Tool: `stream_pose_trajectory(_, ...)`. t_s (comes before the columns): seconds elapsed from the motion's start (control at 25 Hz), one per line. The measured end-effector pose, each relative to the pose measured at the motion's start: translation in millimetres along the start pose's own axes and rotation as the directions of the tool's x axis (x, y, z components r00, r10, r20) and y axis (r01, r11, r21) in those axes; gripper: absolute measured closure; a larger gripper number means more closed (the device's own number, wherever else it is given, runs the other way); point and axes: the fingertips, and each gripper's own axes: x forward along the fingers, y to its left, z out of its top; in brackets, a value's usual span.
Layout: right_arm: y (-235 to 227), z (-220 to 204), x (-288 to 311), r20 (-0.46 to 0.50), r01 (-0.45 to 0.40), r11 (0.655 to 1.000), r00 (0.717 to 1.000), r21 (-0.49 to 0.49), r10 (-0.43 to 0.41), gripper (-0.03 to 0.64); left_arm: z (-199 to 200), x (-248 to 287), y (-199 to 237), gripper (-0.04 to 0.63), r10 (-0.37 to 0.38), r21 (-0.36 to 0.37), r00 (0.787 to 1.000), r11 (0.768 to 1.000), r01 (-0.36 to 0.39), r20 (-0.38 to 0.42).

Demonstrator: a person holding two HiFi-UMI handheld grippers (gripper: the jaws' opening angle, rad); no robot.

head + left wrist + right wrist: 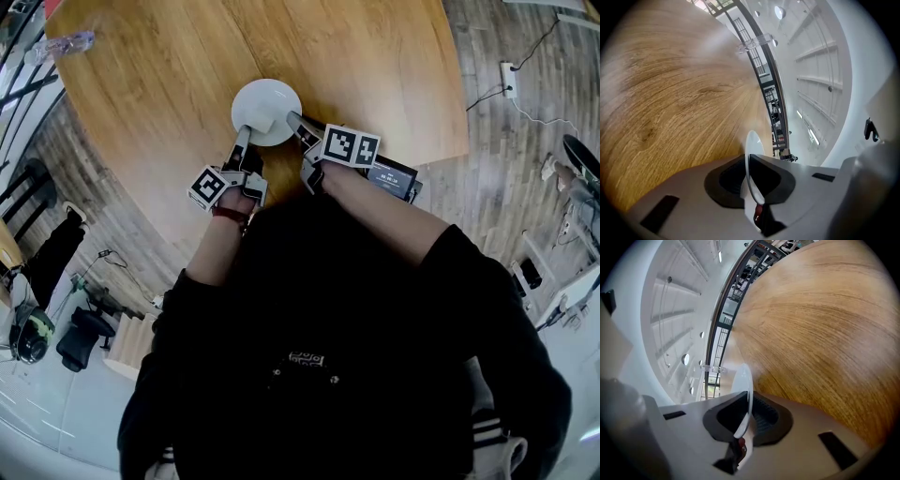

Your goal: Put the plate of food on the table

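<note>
Holds a white plate (265, 111) over the round wooden table (169, 84), close to the near edge and roughly midway along it, with both grippers. Clamps the left gripper (246, 141) on the plate's near-left rim; in the left gripper view, shows that thin white rim edge-on, pinched between the two dark pads (727, 180). Clamps the right gripper (294, 122) on the near-right rim; in the right gripper view, likewise shows the rim standing between the jaws, with a smooth dark pad on one side and a ribbed pad (764, 416) close against the other. Cannot tell whether the plate already rests on the wood or hangs just above it. Points both grippers away from the body and somewhat downward, toward the middle of the table. Shows a clear plastic bottle (66, 42) lying at the table's far left edge, well apart from the plate. Shows a dark device with a lit screen (392, 178) at the near right edge, just beside the right gripper.
</note>
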Motion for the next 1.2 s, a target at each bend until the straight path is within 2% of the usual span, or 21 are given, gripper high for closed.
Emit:
stream_pose_trajectory(0.12, -7.4, -3.1, 2.2, -0.01, 0.019, 1.0, 1.0, 0.003, -0.019, 0.575, -3.6, 0.1, 8.6, 0.575, 0.041, 0.027, 0.999, 0.999, -0.041, -0.024)
stream_pose_trajectory(0.4, -17.6, -6.6, 5.5, -0.033, 0.047, 0.998, 0.998, -0.03, -0.048, 0.575, -10.1, 3.5, 19.8, 0.558, 0.082, 0.113, 0.99, 0.991, -0.069, -0.113)
stream_pose_trajectory(0.72, -25.3, -2.6, 7.9, -0.037, 0.078, 0.994, 0.996, -0.079, -0.081, 0.571, -14.3, 8.1, 20.7, 0.552, 0.118, 0.169, 0.982, 0.981, -0.092, -0.146)
stream_pose_trajectory(1.0, -26.6, 2.9, 6.5, -0.042, 0.081, 0.99, 0.995, -0.113, -0.086, 0.566, -19.8, 12.0, 18.0, 0.546, 0.149, 0.197, 0.966, 0.974, -0.107, -0.212)
stream_pose_trajectory(1.2, -27.8, 3.2, 6.4, -0.061, 0.114, 0.97, 0.99, -0.216, -0.13, 0.563, -23.1, 12.7, 18.9, 0.538, 0.174, 0.236, 0.955, 0.965, -0.116, -0.24)
